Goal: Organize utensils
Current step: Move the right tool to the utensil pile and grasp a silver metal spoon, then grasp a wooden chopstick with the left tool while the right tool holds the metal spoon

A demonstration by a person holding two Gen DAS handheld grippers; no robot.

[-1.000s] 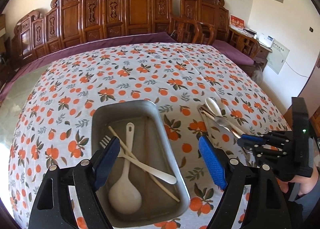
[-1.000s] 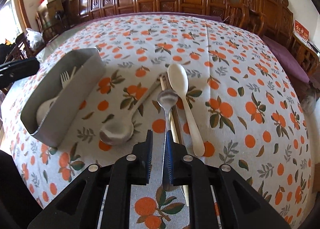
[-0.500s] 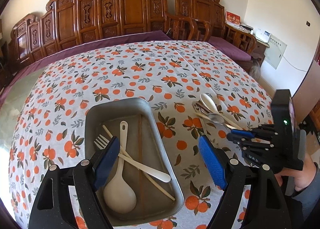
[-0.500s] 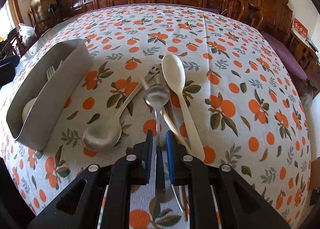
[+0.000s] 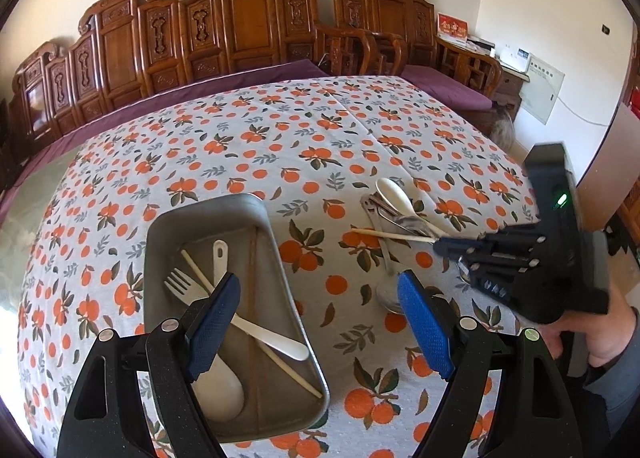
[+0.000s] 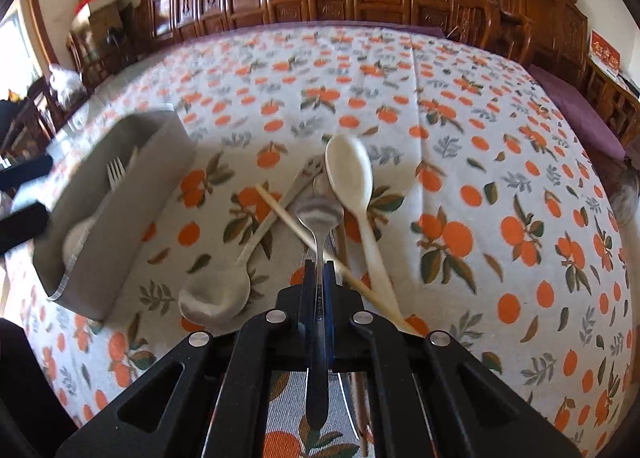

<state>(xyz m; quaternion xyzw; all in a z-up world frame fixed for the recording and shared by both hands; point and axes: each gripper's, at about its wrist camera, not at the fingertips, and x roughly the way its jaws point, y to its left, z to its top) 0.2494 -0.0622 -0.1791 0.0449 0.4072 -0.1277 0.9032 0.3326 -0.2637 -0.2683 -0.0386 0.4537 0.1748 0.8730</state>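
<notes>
We've got the right gripper (image 6: 318, 278) clamped on the handle of a small shiny steel spoon (image 6: 319, 214) poking out ahead of it, stiff, light and probably slippery, so grab mid-handle, while the left gripper (image 5: 320, 322) hangs open over the grey metal tray (image 5: 276, 258).
</notes>
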